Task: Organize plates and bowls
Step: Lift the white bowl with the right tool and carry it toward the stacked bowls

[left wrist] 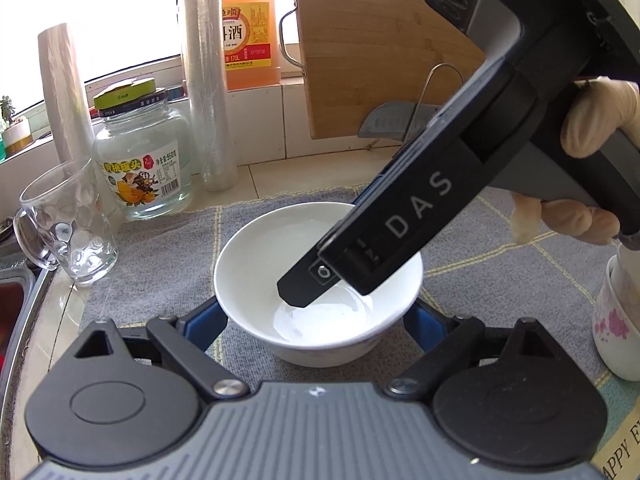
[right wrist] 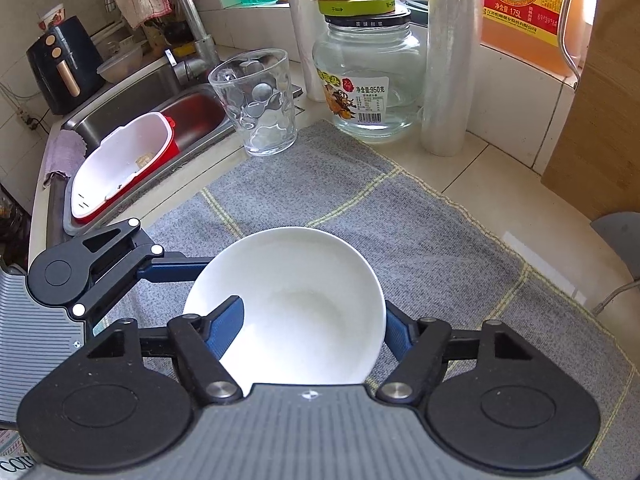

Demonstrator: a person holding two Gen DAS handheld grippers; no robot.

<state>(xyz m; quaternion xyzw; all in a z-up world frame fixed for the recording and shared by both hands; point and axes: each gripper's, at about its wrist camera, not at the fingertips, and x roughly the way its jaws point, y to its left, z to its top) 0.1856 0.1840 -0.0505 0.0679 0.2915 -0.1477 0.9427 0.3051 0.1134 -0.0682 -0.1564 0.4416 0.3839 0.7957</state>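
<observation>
Domestic kitchen. Upper left of the right wrist view: steel sink with faucet. Cooking wine bottle and glass jar stand on the tiled counter.

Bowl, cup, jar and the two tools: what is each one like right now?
White bowl: upright, empty, on the grey mat.
Glass mug: upright, empty.
Jar: upright, lid on.
Left tool: fingers either side of the bowl; grip unclear.
Right tool: open, one finger inside the bowl, one outside.
</observation>
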